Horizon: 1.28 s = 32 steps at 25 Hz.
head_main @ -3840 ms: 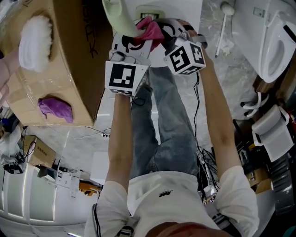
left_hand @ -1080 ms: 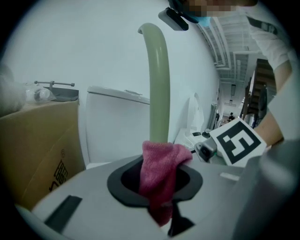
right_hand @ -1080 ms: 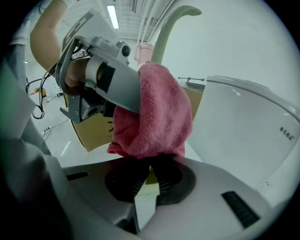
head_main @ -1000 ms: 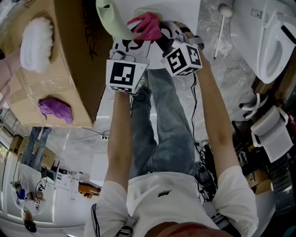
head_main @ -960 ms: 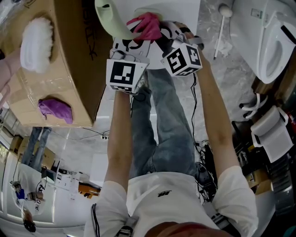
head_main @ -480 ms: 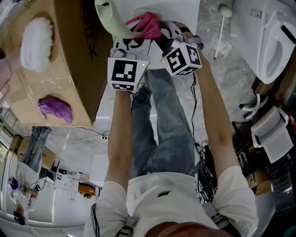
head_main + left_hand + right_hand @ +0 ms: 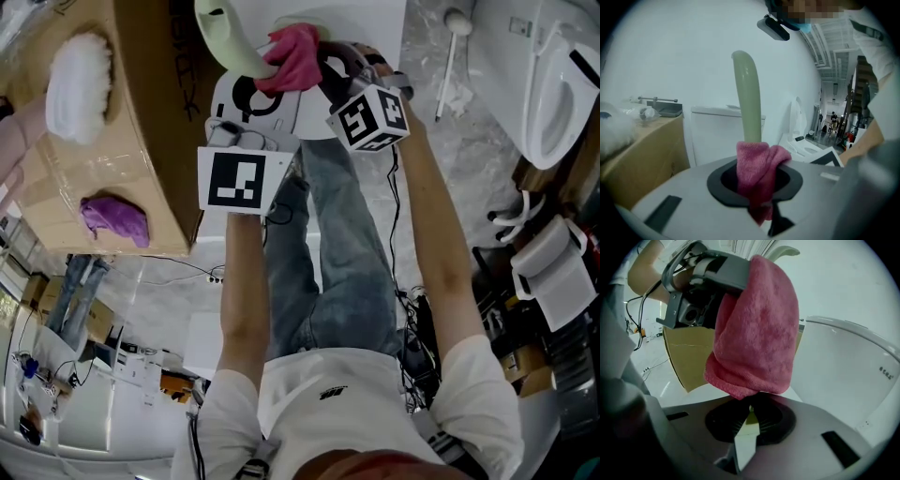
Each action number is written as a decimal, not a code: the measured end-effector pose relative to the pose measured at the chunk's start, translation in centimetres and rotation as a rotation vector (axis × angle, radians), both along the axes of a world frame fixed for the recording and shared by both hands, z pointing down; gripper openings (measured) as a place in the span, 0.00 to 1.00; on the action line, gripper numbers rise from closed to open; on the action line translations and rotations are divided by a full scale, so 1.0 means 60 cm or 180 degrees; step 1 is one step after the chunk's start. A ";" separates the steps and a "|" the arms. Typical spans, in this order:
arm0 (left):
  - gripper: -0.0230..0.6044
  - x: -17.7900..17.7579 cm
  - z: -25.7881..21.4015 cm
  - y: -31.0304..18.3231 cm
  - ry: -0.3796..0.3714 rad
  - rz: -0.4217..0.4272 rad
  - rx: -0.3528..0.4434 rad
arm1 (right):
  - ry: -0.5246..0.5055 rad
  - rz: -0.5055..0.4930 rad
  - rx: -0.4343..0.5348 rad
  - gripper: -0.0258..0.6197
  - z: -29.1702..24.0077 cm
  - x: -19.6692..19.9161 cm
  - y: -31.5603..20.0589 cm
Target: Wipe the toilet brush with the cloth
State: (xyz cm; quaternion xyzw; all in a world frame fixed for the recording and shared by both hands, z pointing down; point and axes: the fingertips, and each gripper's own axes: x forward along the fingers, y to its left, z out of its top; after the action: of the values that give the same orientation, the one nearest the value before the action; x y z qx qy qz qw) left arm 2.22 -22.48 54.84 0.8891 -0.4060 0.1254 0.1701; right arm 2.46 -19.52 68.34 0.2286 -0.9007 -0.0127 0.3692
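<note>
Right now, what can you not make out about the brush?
Head of brush: in no view.
Its shaft: right gripper view, cloth hides all but a sliver.
Its far end: head view, cut by upper edge.
Pads of left gripper: cloth covers them.

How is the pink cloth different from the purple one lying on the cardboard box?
The pink cloth is clamped in the left hand-held gripper and wrapped round the green brush handle; the purple cloth lies loose on the cardboard box, with nothing touching it. The pink cloth is held up in the air; the purple cloth sits bunched in a heap. Both look soft and crumpled.
</note>
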 end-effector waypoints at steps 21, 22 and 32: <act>0.26 -0.044 -0.152 -0.001 0.0261 -0.0074 0.0238 | 0.0065 0.0070 -0.0056 0.08 -0.001 -0.001 -0.002; 0.26 -0.049 -0.155 0.003 0.0268 -0.0093 0.0240 | 0.0071 0.0075 -0.0067 0.08 -0.001 -0.001 -0.001; 0.17 -0.086 -0.209 0.054 0.0291 -0.0203 0.0329 | 0.0212 0.0185 -0.0121 0.08 -0.001 -0.002 0.003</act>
State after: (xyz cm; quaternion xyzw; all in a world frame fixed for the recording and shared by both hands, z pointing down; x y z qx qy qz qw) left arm -2.96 -19.25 42.28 0.8881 -0.4318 0.0580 0.1463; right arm 2.32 -19.32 68.30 0.2470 -0.8810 0.0075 0.4035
